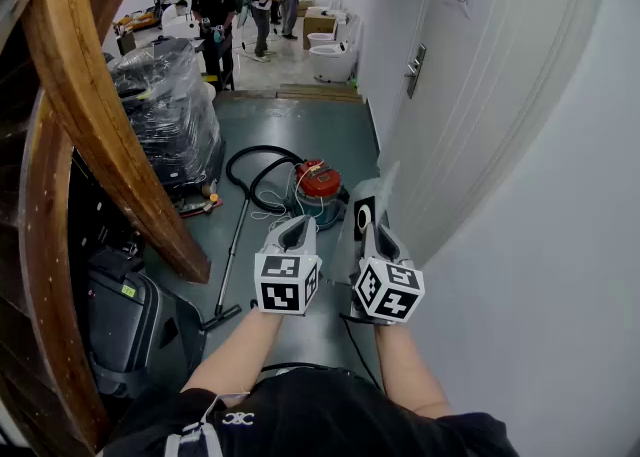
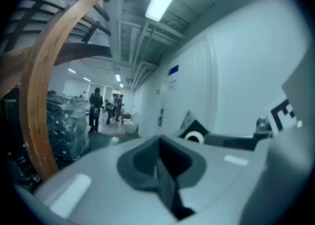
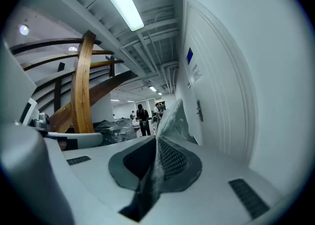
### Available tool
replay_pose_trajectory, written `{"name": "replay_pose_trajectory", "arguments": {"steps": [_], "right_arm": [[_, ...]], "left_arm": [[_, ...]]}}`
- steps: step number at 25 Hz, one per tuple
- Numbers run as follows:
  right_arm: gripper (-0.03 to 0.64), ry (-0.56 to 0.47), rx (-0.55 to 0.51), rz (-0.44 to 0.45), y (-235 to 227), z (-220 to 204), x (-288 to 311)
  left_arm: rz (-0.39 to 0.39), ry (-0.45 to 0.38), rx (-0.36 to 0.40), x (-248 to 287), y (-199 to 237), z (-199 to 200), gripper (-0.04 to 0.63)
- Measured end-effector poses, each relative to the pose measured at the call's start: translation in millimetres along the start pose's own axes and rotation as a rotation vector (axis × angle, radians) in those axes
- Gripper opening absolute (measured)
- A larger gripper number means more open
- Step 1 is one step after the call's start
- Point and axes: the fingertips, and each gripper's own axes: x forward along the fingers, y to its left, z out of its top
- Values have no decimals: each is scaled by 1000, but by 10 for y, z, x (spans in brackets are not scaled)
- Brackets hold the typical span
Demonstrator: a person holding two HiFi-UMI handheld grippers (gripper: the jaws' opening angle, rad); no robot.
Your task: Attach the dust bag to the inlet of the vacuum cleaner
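**Dust bag in my right gripper, vacuum cleaner well ahead on the floor**

My right gripper (image 1: 372, 233) is clamped on the grey fabric of the dust bag (image 1: 362, 217). The cloth stands up between the closed jaws, its black collar with the white ring facing my left side. My left gripper (image 1: 295, 232) is closed with nothing in it, just beside the bag. Both are held up in front of me.

The red-topped vacuum cleaner (image 1: 318, 182) stands on the green floor near its right edge, close to the white door (image 1: 480, 95), and well apart from the bag. I cannot make out its inlet from here.

I judge the step in hand to be bringing the bag to the machine. To do it well I should get down to the cleaner, free my left jaws to take the collar, and push the ring squarely onto the inlet, not pull on the cloth.

The black hose (image 1: 250, 170) loops round the cleaner and the wand (image 1: 232, 265) lies across the floor towards me; either could get in my way. A film-wrapped stack (image 1: 170, 110) and a curved wooden beam (image 1: 90, 115) crowd the left edge.
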Motion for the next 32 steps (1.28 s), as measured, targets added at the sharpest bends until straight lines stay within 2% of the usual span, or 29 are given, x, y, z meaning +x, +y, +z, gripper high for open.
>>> {"name": "replay_pose_trajectory", "arguments": {"steps": [3,8,15,21,32], "right_arm": [[19,0,-16,-6,63,-44,31],[20,8,-27,-6,183,-114,93],[20,-34,-7,-8,409,-128,178],[20,-23,-4,-28,582,-215,236],[20,15,19,-42,647,-361,659]], "left_arm": [[10,-26,-17,-31,113,22,0],[-5,-21,-29,-33,252,-31,0],[-30,-25,-39,-76,522,-45,0],[-44,-97,-37,-198,761,-46,0],[-35,-32,-43,72,1109,-207,0]]}}
